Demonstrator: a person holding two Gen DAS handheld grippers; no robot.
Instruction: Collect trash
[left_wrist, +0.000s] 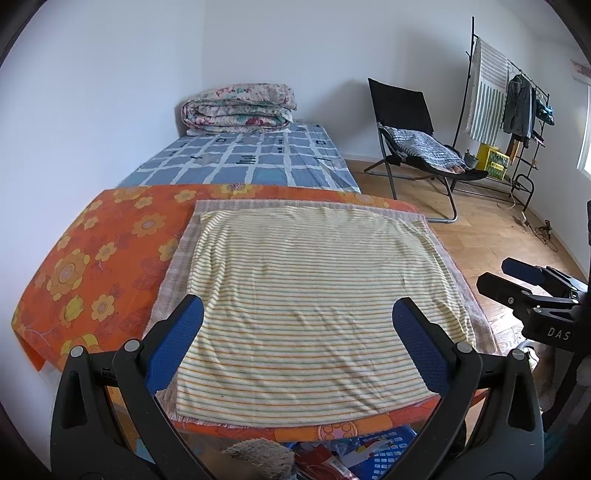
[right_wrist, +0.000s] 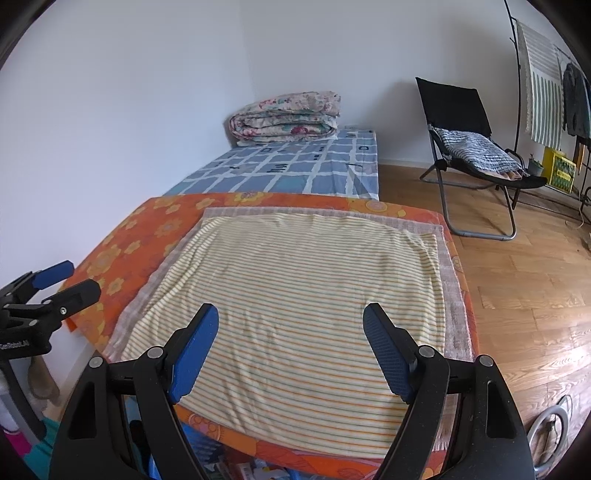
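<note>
My left gripper (left_wrist: 297, 314) is open and empty, held above a striped yellow cloth (left_wrist: 306, 288) that lies on an orange flowered table cover (left_wrist: 92, 258). My right gripper (right_wrist: 291, 321) is open and empty above the same striped cloth (right_wrist: 295, 295). The right gripper also shows at the right edge of the left wrist view (left_wrist: 517, 277), and the left gripper at the left edge of the right wrist view (right_wrist: 66, 280). A blue basket (left_wrist: 388, 454) with papers and wrappers sits below the table's near edge. No loose trash shows on the cloth.
A bed with a blue checked sheet (left_wrist: 251, 158) and a folded quilt (left_wrist: 240, 109) stands behind the table. A black folding chair (left_wrist: 413, 140) and a clothes rack (left_wrist: 517, 103) stand on the wooden floor (right_wrist: 517, 277) at right. Cables lie by the rack.
</note>
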